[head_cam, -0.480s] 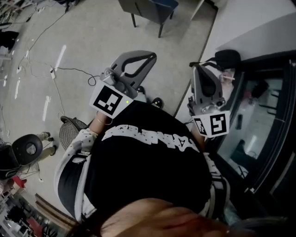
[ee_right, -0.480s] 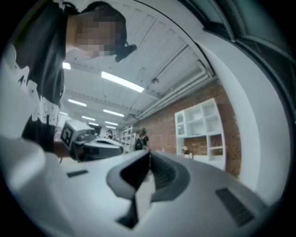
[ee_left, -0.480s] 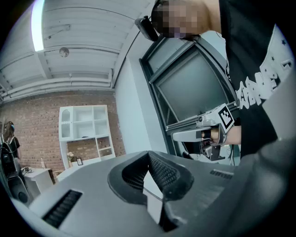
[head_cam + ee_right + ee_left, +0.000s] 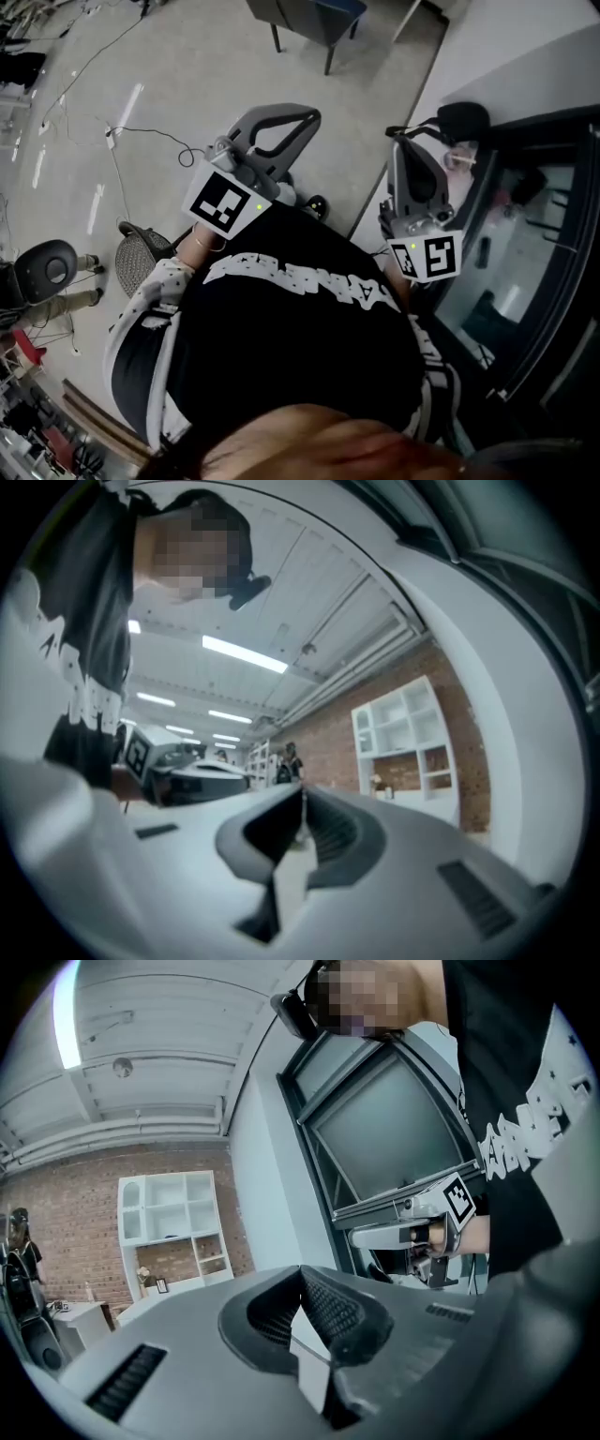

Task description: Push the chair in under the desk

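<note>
**Both claws shut and empty, chairs untouched**

Stands on the pale floor (image 4: 187,84) in a black shirt (image 4: 300,319) with white lettering, carrying one claw in each hand at chest height. Holds the left claw (image 4: 301,1274) fully closed on nothing: presents, in the left gripper view, ribbed pads (image 4: 333,1307) pressed tip to tip, with a white wall (image 4: 262,1166) and a dark-framed glass panel (image 4: 394,1138) beyond. Holds the right claw (image 4: 302,794) the same way (tips meeting in the right gripper view, nothing caught between them), aimed toward a brick wall (image 4: 333,728) and white shelves (image 4: 408,733). Has a mesh chair (image 4: 141,261) low at the left of the head view, just beside the left sleeve (image 4: 155,291), touched by neither claw. Has a dark chair (image 4: 309,19) at the far top edge, well apart from both claws. Cannot tell which of the two is the one to push. Shows a thin black cable (image 4: 150,141) lying across the floor between them.
</note>
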